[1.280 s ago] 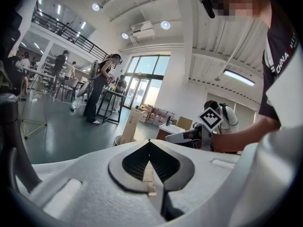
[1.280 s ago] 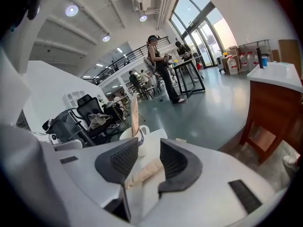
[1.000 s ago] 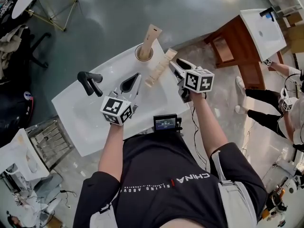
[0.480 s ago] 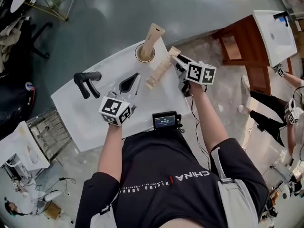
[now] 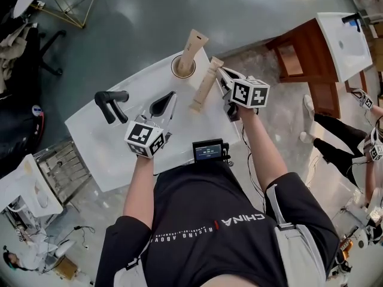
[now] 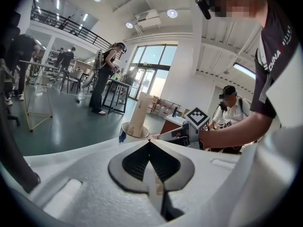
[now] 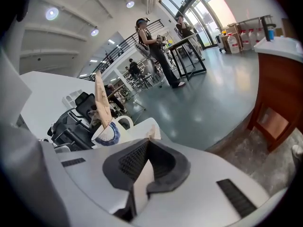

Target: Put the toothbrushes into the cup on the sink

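A white cup (image 5: 181,68) stands at the far corner of the white sink (image 5: 108,148), with one beige toothbrush box (image 5: 193,45) upright in it. A second toothbrush box (image 5: 205,87) slants beside the cup, its upper end at my right gripper (image 5: 222,73). That gripper's jaws have just been closing and are now shut on the box; a beige sliver shows at their tips (image 7: 150,141). My left gripper (image 5: 169,103) hovers shut and empty over the basin, pointing at the cup (image 6: 132,131).
A black faucet (image 5: 111,103) rises at the sink's left. A small screen (image 5: 208,152) sits at the near rim. A wooden stand with another white sink (image 5: 344,37) is at the right, with people (image 5: 359,130) near it. A wire rack (image 5: 60,172) lies lower left.
The right gripper has shifted slightly down and left and shut on the end of the second box. That box has swung a little more upright. The left gripper has stayed in place.
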